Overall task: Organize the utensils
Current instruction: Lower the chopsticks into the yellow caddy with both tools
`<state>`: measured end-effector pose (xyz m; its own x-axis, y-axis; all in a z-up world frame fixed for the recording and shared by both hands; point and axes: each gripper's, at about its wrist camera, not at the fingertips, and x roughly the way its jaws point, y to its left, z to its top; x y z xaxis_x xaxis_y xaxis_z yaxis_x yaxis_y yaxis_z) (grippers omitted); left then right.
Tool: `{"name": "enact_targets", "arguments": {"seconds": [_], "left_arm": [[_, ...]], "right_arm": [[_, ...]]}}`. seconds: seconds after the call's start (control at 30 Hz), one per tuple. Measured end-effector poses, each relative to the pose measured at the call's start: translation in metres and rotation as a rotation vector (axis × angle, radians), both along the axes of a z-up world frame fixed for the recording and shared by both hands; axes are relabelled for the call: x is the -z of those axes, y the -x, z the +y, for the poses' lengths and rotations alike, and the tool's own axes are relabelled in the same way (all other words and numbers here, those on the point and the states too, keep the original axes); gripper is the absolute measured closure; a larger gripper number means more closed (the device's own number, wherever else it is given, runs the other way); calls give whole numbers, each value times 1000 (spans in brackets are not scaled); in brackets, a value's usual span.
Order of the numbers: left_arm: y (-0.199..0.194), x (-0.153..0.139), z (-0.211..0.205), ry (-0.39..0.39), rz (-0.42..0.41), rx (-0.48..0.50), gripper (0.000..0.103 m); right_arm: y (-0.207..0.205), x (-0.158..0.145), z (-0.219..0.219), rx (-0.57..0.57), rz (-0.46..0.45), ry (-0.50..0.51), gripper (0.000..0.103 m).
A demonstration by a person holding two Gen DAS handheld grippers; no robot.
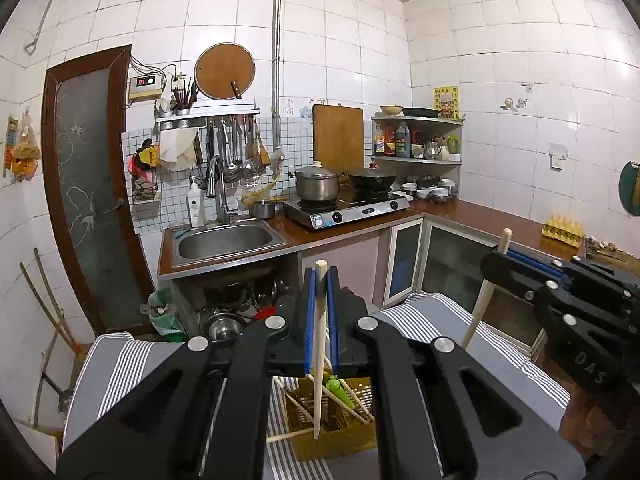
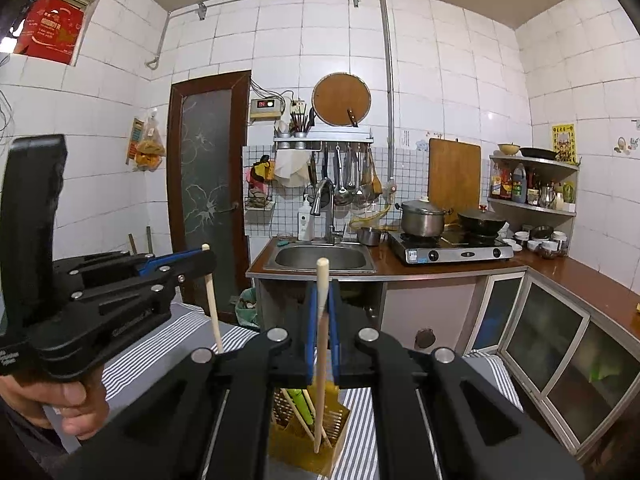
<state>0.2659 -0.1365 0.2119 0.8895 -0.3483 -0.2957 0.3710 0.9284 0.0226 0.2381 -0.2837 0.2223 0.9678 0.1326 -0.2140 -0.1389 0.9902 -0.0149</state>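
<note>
My left gripper (image 1: 320,280) is shut on a pale wooden chopstick (image 1: 319,344), held upright, its lower end just above a yellow slotted utensil holder (image 1: 332,436). The holder stands on a striped cloth and holds several chopsticks and a green utensil (image 1: 340,390). My right gripper (image 2: 323,292) is shut on a second wooden chopstick (image 2: 321,360), its lower end over the same holder (image 2: 308,444). In the left wrist view the right gripper (image 1: 496,256) is at the right with its chopstick (image 1: 486,292). In the right wrist view the left gripper (image 2: 204,258) is at the left with its chopstick (image 2: 213,300).
A grey-and-white striped cloth (image 1: 432,320) covers the surface under the holder. Behind are a steel sink (image 1: 226,240), a gas stove (image 1: 348,208) with a pot and a wok, a brown L-shaped counter (image 1: 500,220), cabinets, and a brown door (image 1: 84,184). A loose chopstick (image 1: 286,436) lies beside the holder.
</note>
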Motion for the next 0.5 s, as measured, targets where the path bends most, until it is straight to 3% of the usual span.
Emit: {"name": "enact_targets", "arguments": {"seconds": [0.5], "left_arm": [[-50,29,2,43,27,-5,99]], "right_arm": [[-53,30,2,12,53,-24,97]]}}
